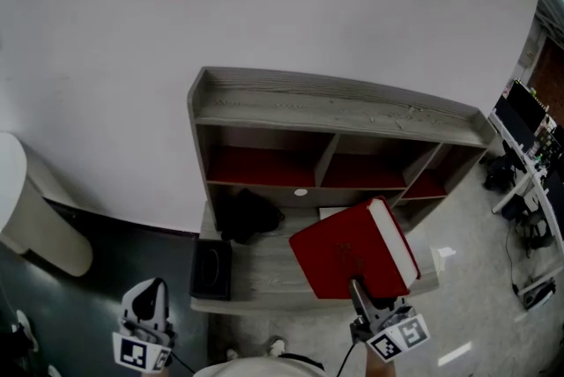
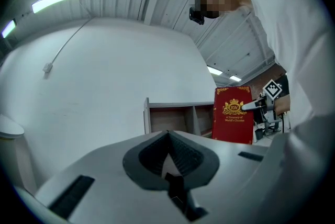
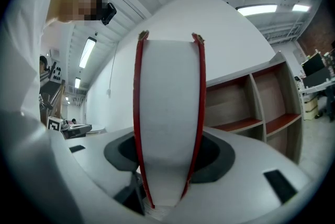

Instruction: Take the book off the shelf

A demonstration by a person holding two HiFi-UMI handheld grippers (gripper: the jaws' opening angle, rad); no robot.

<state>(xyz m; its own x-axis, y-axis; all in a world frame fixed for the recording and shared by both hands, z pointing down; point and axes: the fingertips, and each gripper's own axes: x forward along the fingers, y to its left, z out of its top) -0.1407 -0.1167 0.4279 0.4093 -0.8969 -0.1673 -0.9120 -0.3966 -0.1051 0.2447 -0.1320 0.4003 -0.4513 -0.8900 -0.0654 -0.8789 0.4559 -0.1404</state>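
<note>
Left hand-held gripper (image 1: 148, 300): low and to the left of the shelf (image 1: 335, 115), out past the front edge of the desk (image 1: 264, 278); its jaws are closed together with nothing between them.
Black box (image 1: 211, 269): on the desk, below the shelf's left end.
Dark bundle (image 1: 248, 215): on the desk under the shelf's left compartment, just behind the black box; it may be cloth or a bag, the head view is too dim to say.
Shelf: grey wood with red-lined compartments, standing at the back of the desk against the white wall.
Book (image 1: 352, 252): red-covered, out of the shelf and in front of its middle, held tilted above the desk, white page edge to the right.
Right hand-held gripper (image 1: 359, 294): below the shelf's right half, jaws about half open and clamped on the book's lower edge, one on each cover.
</note>
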